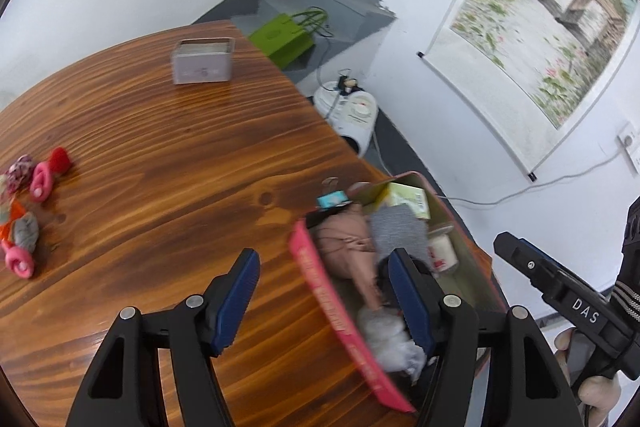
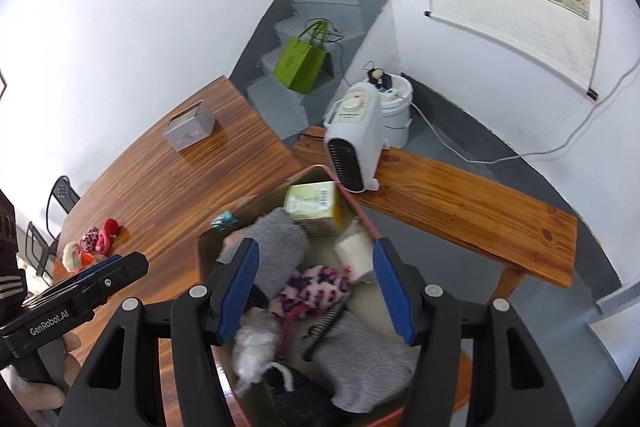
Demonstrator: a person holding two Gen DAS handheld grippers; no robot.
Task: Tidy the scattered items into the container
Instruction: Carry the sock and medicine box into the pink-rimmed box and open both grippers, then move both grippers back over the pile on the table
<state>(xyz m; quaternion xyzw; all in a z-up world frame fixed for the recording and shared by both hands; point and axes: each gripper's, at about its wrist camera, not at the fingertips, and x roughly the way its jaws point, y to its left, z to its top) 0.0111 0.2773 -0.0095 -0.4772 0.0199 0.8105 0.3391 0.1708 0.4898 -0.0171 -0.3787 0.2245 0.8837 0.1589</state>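
Note:
A pink-rimmed container (image 1: 320,287) sits at the table's right edge, filled with socks, a yellow-green box (image 1: 408,201) and a small white bottle (image 1: 442,251). My left gripper (image 1: 324,291) is open and empty, its jaws straddling the container's near wall. My right gripper (image 2: 316,287) is open above the container (image 2: 362,213), over a pink patterned sock (image 2: 316,291) lying among grey and white socks. Scattered pink, red and grey items (image 1: 30,195) lie on the table at far left; they also show in the right wrist view (image 2: 92,241).
A small grey tin (image 1: 203,61) stands on the wooden table (image 1: 168,147) at the back. A white heater (image 2: 354,143) stands on a wooden bench (image 2: 460,211) right of the table. A green bag (image 2: 300,61) is on the stairs.

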